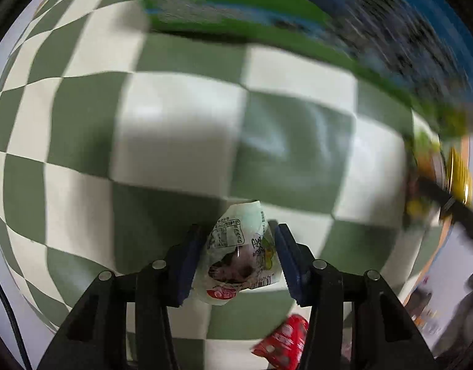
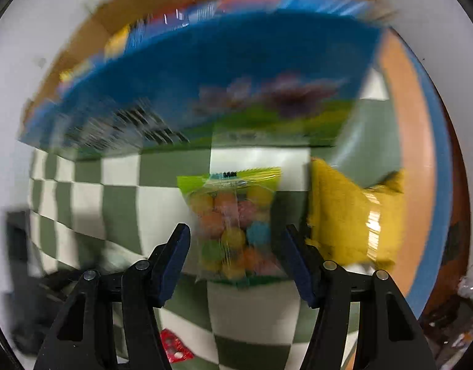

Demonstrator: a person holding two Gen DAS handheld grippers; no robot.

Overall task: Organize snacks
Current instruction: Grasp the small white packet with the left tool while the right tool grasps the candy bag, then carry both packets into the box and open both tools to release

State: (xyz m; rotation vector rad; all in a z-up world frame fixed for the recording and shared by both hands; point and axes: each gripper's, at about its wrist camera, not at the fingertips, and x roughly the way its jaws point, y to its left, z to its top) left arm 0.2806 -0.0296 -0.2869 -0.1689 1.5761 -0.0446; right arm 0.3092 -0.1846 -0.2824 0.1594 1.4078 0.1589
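My left gripper (image 1: pixel 239 248) points down at the green-and-white checked cloth (image 1: pixel 174 129). Its blue pads press both sides of a crumpled white snack packet (image 1: pixel 236 256) with printed text. In the right wrist view a clear bag of coloured candy balls (image 2: pixel 233 215) with a lime-green top lies on the cloth (image 2: pixel 252 314). My right gripper (image 2: pixel 235 242) straddles it. A thin strip of cloth shows between each pad and the bag, though the picture is blurred.
A big blue-and-green box (image 2: pixel 221 77) (image 1: pixel 236 3) lies across the cloth beyond both grippers. A yellow packet (image 2: pixel 344 215) sits right of the candy bag. A red packet (image 1: pixel 282 342) (image 2: pixel 174 348) lies near the fingers' bases. A cardboard box (image 2: pixel 97 21) with snacks stands behind.
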